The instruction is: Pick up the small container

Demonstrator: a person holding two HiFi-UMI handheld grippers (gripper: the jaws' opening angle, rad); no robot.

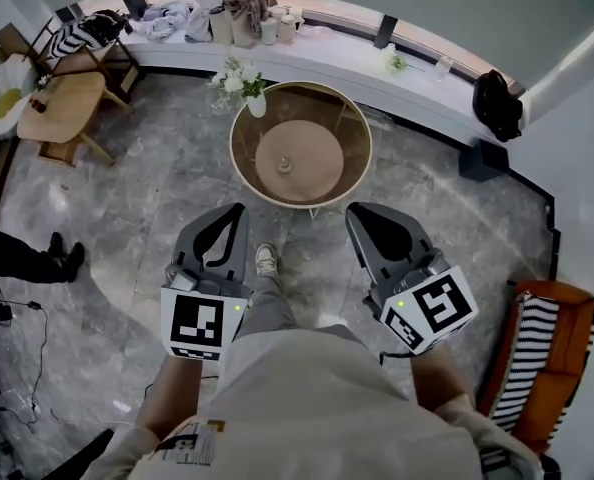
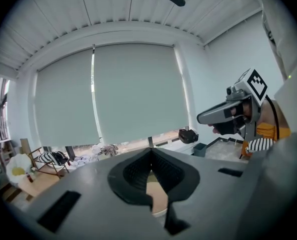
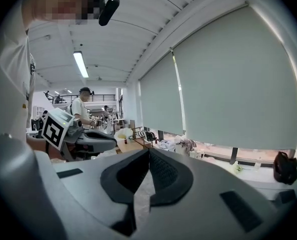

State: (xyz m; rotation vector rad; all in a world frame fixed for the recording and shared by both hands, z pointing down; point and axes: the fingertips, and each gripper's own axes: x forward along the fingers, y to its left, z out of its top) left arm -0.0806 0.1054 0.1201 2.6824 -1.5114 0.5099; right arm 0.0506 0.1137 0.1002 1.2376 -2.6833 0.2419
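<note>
Both units were held out in front of me, over the grey stone floor (image 1: pixel 137 218), short of the round worktop (image 1: pixel 349 128). The left hand-held gripper (image 1: pixel 239 209) had its jaws together w/ nothing between them; its own view showed the pads meeting at the tip (image 2: pixel 151 149), and only a tan slice of the worktop (image 2: pixel 157 196) showed below them. The right hand-held gripper (image 1: pixel 353 211) was the same: jaws together, empty, tips meeting in its own view (image 3: pixel 148 151). The two sat side by side, well apart, both pointing toward the worktop. Each showed in the other's cam: the right one at the right of the left gripper view (image 2: pixel 228 115), the left one at the left of the right gripper view (image 3: pixel 88 138).

The small container (image 1: pixel 284 165) sat approx. mid-worktop, upright as far as I could tell, too small for detail. It was well apart from both sets of jaws. A vase of white flowers (image 1: pixel 243 83) stood at the worktop's far-left rim. My shoe (image 1: pixel 267 259) showed on the floor between the two units. A black bag (image 1: pixel 497 104) sat on the window ledge (image 1: pixel 327 60) beyond.
</note>
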